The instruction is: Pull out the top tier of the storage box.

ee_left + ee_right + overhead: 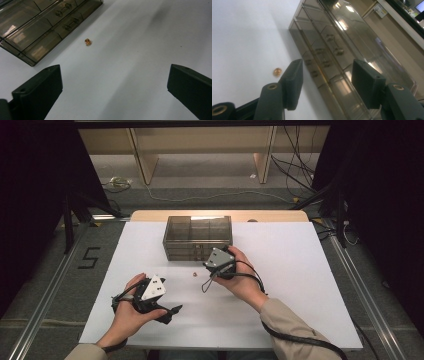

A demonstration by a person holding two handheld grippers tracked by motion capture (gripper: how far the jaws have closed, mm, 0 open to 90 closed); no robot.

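A smoky transparent drawer box [197, 237] stands at the middle of the white-covered table [300, 285]. A small brass piece [194, 274] lies on the sheet in front of it. My right gripper [215, 257] is at the box's front right corner. In the right gripper view its jaws [327, 67] stand open, framing the drawer fronts [329, 60], with the brass piece [277, 72] to their left. My left gripper [167, 304] rests near the front left. Its jaws [115, 72] are wide open and aimed at the brass piece [88, 42], some way short of it.
The box [37, 27] has several small drawers with handles and open compartments on top. A wooden table edge [150, 215] shows behind the sheet. Cables lie on the floor beyond, and dark stands flank the table.
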